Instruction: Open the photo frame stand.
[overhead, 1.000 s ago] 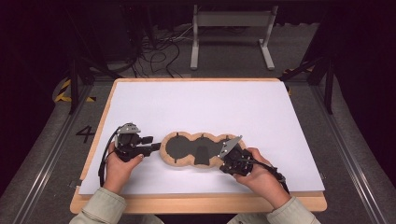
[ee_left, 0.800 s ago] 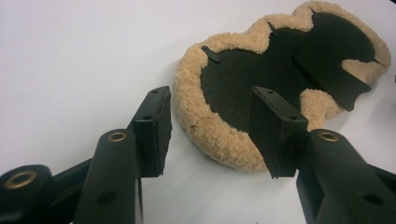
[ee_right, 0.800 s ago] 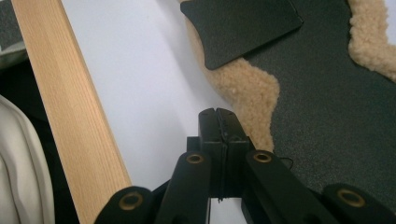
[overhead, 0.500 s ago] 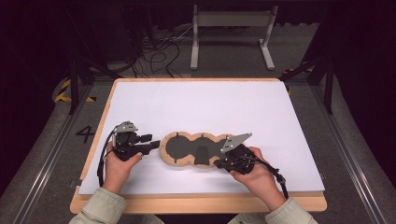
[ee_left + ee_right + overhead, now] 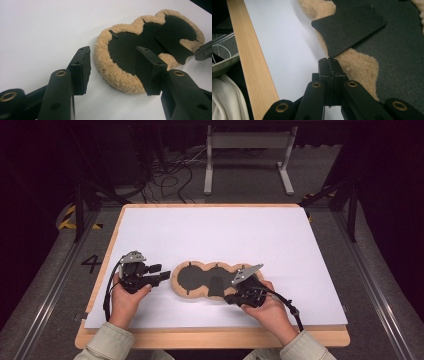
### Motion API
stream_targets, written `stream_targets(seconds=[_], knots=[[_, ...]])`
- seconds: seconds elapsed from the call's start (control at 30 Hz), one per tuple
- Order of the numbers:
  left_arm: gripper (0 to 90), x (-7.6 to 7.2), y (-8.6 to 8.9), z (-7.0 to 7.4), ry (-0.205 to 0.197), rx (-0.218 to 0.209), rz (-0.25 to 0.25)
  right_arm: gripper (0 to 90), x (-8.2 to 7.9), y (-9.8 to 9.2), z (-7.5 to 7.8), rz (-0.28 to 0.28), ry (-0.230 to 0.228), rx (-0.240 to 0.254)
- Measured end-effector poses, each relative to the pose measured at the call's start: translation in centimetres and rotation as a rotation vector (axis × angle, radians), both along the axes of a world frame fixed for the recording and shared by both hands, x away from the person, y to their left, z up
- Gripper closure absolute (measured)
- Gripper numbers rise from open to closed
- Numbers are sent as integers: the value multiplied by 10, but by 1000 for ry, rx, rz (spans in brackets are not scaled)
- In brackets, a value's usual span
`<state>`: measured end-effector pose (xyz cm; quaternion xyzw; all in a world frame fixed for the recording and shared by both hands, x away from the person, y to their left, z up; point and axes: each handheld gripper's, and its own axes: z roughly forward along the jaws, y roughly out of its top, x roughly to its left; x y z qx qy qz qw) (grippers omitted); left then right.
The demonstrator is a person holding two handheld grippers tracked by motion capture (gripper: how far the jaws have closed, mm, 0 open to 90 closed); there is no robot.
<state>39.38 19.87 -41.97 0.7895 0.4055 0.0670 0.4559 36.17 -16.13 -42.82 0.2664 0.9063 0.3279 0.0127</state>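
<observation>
A lobed pad (image 5: 176, 279) of tan fleece with a black backing lies face down on the white table top (image 5: 225, 235). A black flap (image 5: 216, 287) sticks out from the backing over the pad's near rim. My left gripper (image 5: 160, 273) lies just left of the pad, open, nothing between its pads (image 5: 81, 70); the pad's left lobe (image 5: 117, 72) is right ahead. My right gripper (image 5: 228, 298) is shut at the pad's near edge. Its tips (image 5: 329, 60) meet the lower corner of the flap (image 5: 349, 27), beside the fleece (image 5: 362, 67). Whether that corner is pinched I cannot tell.
The white sheet rests on a wooden board whose near edge (image 5: 210, 337) runs under both forearms. Behind the table stand a metal frame (image 5: 247, 140) and loose cables (image 5: 170, 175) on the floor. A pale sleeve (image 5: 224, 95) hangs past the board's edge (image 5: 249, 55).
My right gripper has shifted slightly at the pad's near edge, its top plate tipping up a little. The left gripper and the pad have stayed where they were.
</observation>
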Motion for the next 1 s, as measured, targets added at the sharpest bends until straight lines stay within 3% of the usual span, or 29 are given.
stream_targets(seconds=[0.2, 0.4, 0.6, 0.77, 1.0], knots=[[478, 0, -1, -1, 2, 3, -6, 900, 2, 1, -6, -13, 26, -6], [475, 1, -2, -2, 7, 9, -12, 900, 3, 3, -8, -7, 23, 18], [474, 0, -1, -2, 7, 10, -10, 900, 1, 0, 1, -16, -14, 61], [477, 1, -2, -3, 18, 7, -19, 900, 2, -3, 10, -38, -73, 111], [480, 1, -3, -4, 27, 15, -22, 900, 1, -6, 16, -68, -140, 142]])
